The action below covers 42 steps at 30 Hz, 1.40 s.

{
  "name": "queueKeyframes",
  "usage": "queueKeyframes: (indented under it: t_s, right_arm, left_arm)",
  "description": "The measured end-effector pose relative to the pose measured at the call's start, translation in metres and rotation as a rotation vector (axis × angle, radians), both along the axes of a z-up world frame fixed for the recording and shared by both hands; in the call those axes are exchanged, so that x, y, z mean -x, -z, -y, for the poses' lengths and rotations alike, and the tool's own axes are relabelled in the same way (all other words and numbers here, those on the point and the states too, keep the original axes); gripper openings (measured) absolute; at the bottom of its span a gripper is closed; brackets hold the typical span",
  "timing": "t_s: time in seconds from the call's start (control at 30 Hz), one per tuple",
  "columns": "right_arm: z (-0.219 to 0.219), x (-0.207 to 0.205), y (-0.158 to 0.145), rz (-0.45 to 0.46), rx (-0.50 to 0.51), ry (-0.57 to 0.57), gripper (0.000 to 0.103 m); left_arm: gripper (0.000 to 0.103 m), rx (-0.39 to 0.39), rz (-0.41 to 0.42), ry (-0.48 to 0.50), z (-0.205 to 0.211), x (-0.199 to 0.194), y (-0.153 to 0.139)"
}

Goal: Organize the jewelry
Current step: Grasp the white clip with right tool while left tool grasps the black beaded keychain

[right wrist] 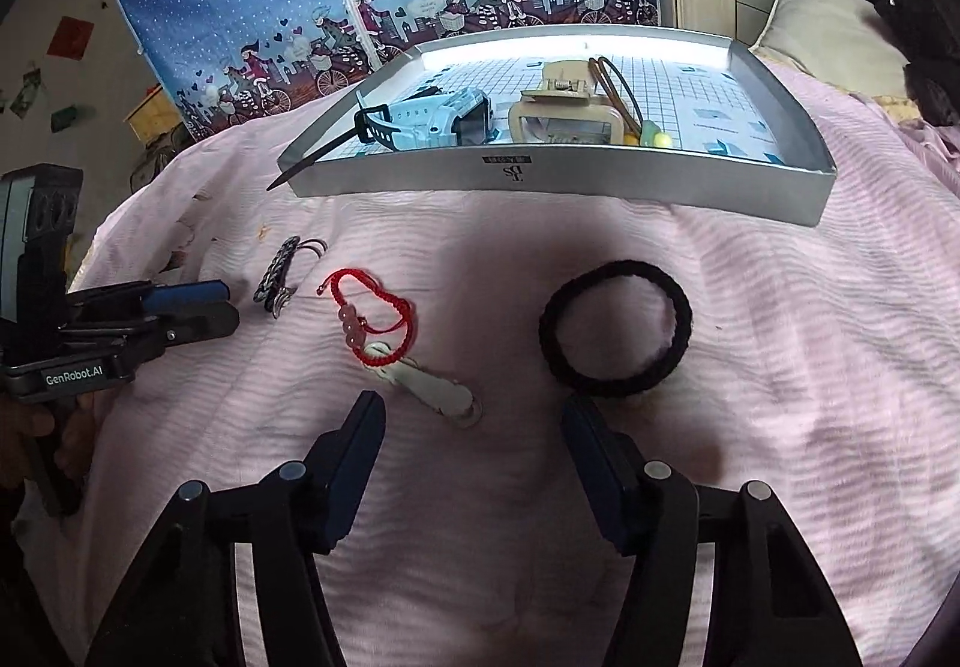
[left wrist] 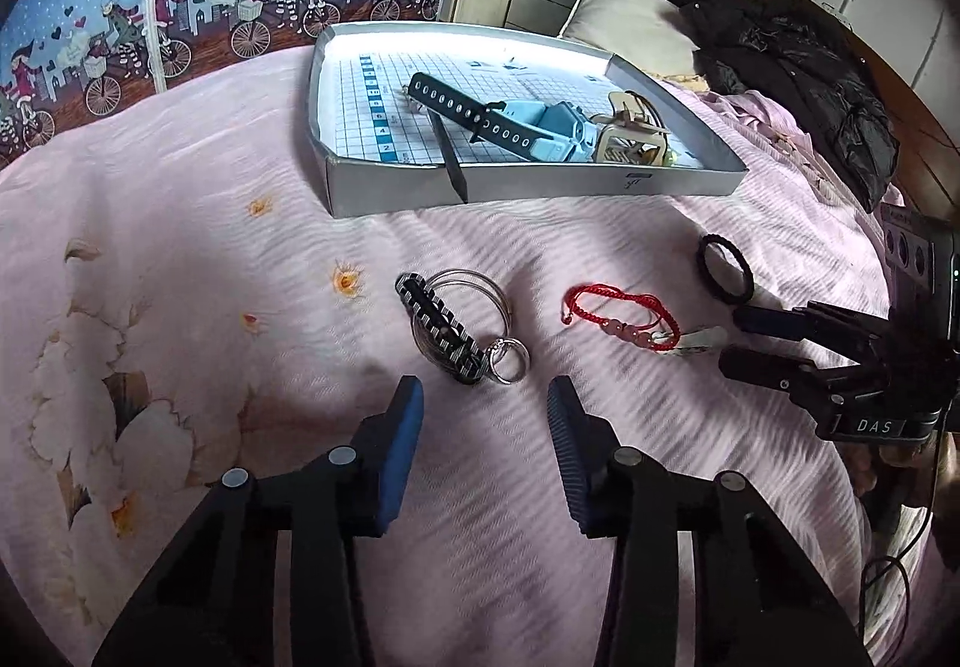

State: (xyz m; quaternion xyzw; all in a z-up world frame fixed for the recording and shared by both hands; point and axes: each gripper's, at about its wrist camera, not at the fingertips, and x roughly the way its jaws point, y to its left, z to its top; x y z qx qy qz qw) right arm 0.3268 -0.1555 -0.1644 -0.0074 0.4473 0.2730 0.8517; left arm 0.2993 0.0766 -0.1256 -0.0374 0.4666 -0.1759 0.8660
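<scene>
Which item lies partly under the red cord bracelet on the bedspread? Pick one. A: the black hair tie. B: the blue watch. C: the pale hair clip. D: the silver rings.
C: in the right wrist view the red cord bracelet drapes over one end of the pale hair clip, while the black hair tie lies apart.

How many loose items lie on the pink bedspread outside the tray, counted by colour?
Black: 2, the hair tie and the black-and-white braided bracelet
Red: 1, the cord bracelet
Silver: 2, the rings and the thin hoops
White: 1, the hair clip
Total: 6
</scene>
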Motion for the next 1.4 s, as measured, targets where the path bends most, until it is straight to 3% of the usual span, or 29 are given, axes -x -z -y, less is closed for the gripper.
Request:
queueKeyframes:
  t_s: [0.17, 0.33, 0.53, 0.67, 0.8, 0.93, 1.4]
  right_arm:
    - [-0.011, -0.011, 0.002, 0.008, 0.009, -0.016, 0.049]
    - [-0.019, -0.014, 0.001, 0.005, -0.011, -0.035, 0.033]
    - [-0.025, -0.007, 0.005, -0.012, -0.022, -0.053, 0.023]
    - [-0.027, 0.001, 0.007, -0.017, -0.021, -0.053, 0.022]
    - [-0.028, 0.008, 0.006, -0.018, -0.021, -0.054, 0.02]
    - [-0.027, 0.011, 0.008, -0.016, -0.039, -0.048, 0.016]
    - [-0.017, 0.034, 0.004, -0.046, -0.154, -0.045, 0.016]
  left_arm:
    - [0.037, 0.016, -0.014, 0.005, -0.003, -0.008, 0.008]
    - [0.037, 0.011, 0.003, 0.016, -0.002, -0.012, 0.016]
    - [0.037, 0.015, 0.019, 0.008, -0.003, -0.016, 0.017]
    - [0.019, 0.012, 0.023, -0.011, -0.001, -0.025, 0.019]
    - [0.014, 0.047, 0.02, -0.018, -0.005, -0.025, 0.024]
    - [0.014, 0.062, 0.004, -0.028, -0.012, -0.019, 0.021]
    - [0.013, 0.08, -0.106, -0.002, -0.009, 0.029, -0.004]
